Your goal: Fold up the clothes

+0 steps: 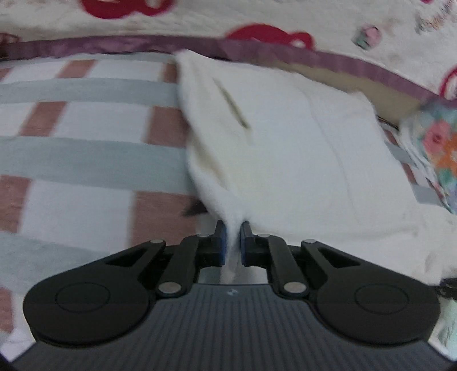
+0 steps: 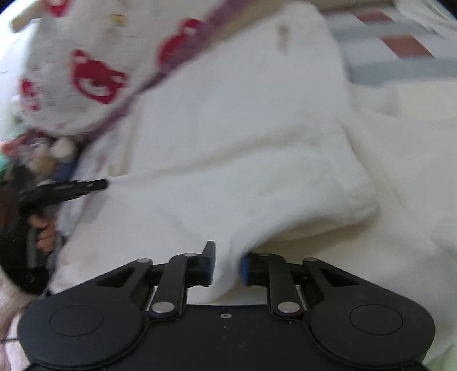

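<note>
White fleece, thick and soft, is what you are folding: the garment [image 1: 285, 137] lies on a checked blanket [image 1: 85, 142] in pink, grey and white, its far edge close to a purple-trimmed cloth with red prints [image 1: 257, 17]. You hold it at two places, so judge the fold as a two-handed carry: lift both pinched edges together, keep them level with one another, and lay the flap down square onto the rest of the garment rather than dragging it, because plush cloth like this will likely bunch and slide. Watch the far corner near the flowered fabric [image 1: 440, 148] so nothing catches. Your left gripper [image 1: 233, 231] is nearly closed, its blue pads pinching a thin ridge of the fleece between them. Your right gripper [image 2: 227, 261] stands a little wider, clamped on a thicker bunch of the same cloth that fills the gap. In the right view, the left gripper shows at the garment's left edge, a hand [image 2: 45, 237] on its grip.
</note>
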`<state>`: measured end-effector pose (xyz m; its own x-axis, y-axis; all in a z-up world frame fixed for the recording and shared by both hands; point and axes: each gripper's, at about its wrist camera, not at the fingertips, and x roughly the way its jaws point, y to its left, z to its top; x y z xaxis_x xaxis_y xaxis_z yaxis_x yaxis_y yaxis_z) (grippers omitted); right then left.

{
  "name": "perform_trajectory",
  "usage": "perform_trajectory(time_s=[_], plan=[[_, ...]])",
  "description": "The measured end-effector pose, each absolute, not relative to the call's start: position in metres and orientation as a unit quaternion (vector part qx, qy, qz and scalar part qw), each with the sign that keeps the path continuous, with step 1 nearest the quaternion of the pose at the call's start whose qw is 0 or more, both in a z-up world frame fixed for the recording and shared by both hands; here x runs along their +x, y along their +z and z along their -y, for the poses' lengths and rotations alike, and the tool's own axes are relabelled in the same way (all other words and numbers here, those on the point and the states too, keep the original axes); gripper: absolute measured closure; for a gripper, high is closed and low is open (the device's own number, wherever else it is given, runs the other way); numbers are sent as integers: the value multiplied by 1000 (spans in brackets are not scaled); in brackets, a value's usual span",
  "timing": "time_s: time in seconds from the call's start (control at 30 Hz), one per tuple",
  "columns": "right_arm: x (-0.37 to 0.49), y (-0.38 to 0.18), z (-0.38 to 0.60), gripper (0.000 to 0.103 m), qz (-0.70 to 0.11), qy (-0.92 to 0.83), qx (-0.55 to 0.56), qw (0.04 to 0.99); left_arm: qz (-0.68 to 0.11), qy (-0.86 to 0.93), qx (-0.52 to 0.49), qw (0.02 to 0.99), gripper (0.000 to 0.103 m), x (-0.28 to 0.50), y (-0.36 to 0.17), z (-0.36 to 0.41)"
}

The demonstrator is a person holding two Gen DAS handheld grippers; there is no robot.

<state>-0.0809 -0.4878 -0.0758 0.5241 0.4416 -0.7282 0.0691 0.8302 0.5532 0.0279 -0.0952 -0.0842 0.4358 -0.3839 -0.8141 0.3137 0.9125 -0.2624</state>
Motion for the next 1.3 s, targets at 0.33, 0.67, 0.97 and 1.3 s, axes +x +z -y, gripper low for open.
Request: perform_trajectory(time_s=[0.33,0.67,0.97,1.3], plan=[[-85,-85,488,69,-507,59,236,827,-531,-142,-63,833,95,33,-105,83],[-94,-91,513,59,-492,0,276,826,-502,-111,-82,854,98,33,-89,62],[-87,-87,533,53,-471,-36,300,829,-474,-280,-57,833,80,-8,-63,129],[-57,-98,529,74,-445,-63,269,852,-562,-384,55,730,68,-70,-90,162]])
